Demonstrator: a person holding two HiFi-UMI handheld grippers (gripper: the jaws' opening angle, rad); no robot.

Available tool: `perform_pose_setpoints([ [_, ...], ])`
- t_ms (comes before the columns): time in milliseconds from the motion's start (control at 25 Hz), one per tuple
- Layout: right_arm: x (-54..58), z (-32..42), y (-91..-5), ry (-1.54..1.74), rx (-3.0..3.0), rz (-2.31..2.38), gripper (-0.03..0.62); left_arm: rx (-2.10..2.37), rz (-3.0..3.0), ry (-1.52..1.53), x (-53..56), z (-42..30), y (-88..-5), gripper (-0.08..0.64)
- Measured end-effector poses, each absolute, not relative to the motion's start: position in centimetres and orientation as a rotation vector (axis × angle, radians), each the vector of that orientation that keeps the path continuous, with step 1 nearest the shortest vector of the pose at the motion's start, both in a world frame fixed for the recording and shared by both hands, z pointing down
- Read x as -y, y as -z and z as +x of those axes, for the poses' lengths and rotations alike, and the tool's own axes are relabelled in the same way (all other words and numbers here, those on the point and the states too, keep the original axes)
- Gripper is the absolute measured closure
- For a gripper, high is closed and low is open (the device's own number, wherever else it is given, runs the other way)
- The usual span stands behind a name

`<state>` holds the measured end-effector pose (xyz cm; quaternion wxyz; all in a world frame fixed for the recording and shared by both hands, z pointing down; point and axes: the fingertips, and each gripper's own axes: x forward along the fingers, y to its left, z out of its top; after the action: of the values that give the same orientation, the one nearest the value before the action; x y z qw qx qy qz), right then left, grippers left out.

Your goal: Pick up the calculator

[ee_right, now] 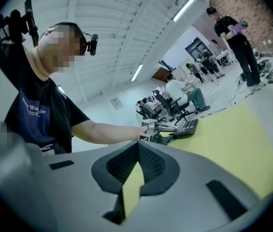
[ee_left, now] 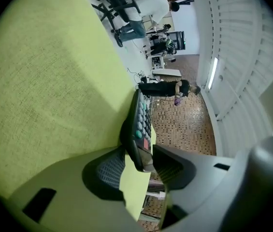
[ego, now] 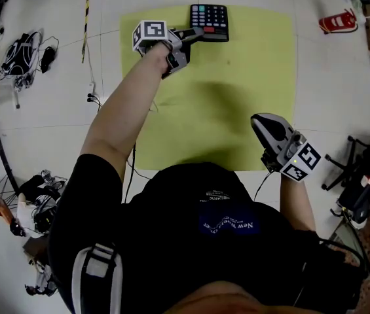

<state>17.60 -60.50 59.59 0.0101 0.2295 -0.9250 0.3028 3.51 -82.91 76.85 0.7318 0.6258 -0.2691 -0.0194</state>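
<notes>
Calculator [ego: 209, 21], black with coloured keys, lies at the yellow-green mat's [ego: 237, 97] far edge. Grey left gripper's [ego: 196, 36] fingers [ee_left: 109, 170] stand apart astride its near end: grasp step, squeezing judged next. Grey right gripper's [ego: 260, 123] fingers are together, empty.

A yellow-green mat [ego: 237, 110] lies on a pale floor [ego: 342, 97], with cables [ego: 24, 51] heaped to the left. Beyond it stand office chairs [ee_right: 184, 105] and a person [ee_right: 235, 37] by a brick wall [ee_right: 233, 1]; strip lights [ee_right: 184, 7] run along the white slatted ceiling [ee_right: 117, 23]
</notes>
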Motion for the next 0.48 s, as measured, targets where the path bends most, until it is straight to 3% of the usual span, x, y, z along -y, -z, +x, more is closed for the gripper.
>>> perform_pose_setpoints([
  [80,60.4,17.6,-59.7,-0.945,2.883,0.714,0.606,0.589,1.378,0.047,82.8,3.4,-77.0,0.379],
  [360,59.4,17.6,-59.8,-0.945,2.867,0.722,0.606,0.549,1.413,0.151,81.8,3.4,-76.1,0.491],
  [480,59.0,18.0,-59.7,-0.943,2.86,0.719,0.606,0.54,1.446,0.17,81.0,4.1,-74.9,0.491],
])
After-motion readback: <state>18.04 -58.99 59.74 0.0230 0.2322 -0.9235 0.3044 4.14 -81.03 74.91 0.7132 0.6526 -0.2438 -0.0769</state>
